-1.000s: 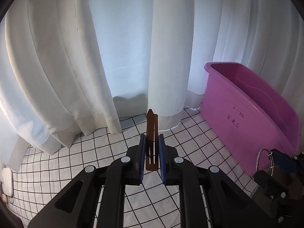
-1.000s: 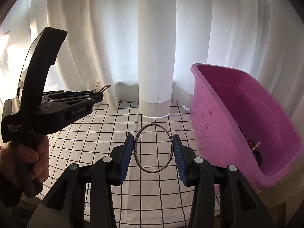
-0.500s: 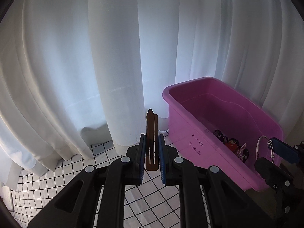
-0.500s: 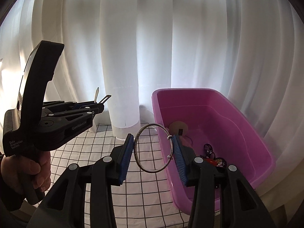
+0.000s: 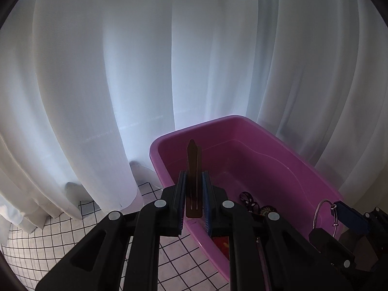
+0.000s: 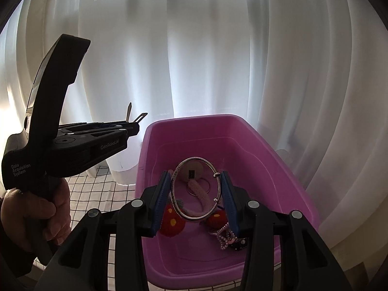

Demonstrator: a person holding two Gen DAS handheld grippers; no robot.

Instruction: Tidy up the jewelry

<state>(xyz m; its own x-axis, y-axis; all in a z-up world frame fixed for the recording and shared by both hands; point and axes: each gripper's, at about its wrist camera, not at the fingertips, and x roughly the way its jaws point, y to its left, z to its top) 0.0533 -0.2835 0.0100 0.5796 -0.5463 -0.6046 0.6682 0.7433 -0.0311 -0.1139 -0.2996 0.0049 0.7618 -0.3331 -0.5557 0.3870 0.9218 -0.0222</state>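
The left gripper is clamped tight on a slim brown hair clip, flat and pointed at its upright tip, slotted near its lower end, held above the near left corner of the pink tub. The right gripper pinches a thin silver bangle with small beads across its width, above the tub's middle, over red pompoms and pearls inside.
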